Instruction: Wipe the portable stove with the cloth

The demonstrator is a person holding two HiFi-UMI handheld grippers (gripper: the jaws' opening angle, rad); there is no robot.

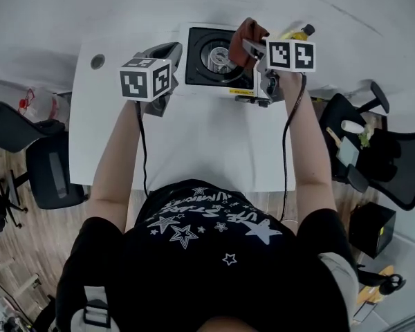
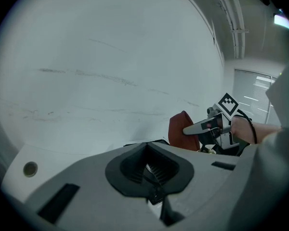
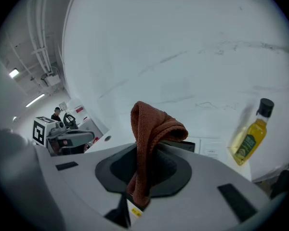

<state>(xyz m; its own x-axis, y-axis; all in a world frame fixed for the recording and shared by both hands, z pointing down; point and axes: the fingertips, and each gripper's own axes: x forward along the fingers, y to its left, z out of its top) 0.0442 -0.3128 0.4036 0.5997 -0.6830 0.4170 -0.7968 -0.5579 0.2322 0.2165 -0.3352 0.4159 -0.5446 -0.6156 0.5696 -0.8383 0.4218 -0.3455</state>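
The cloth [image 3: 151,129], judged soft, light and limp, is pinched at a fold in the closed right hand-held gripper [image 3: 142,177], above the portable stove [image 1: 197,75]. The left hand-held gripper [image 2: 151,177], closed on nothing, is held just left of the stove. An oil bottle [image 3: 250,137] is seen near the stove's right; bare worktop [image 1: 207,137] lies in front.
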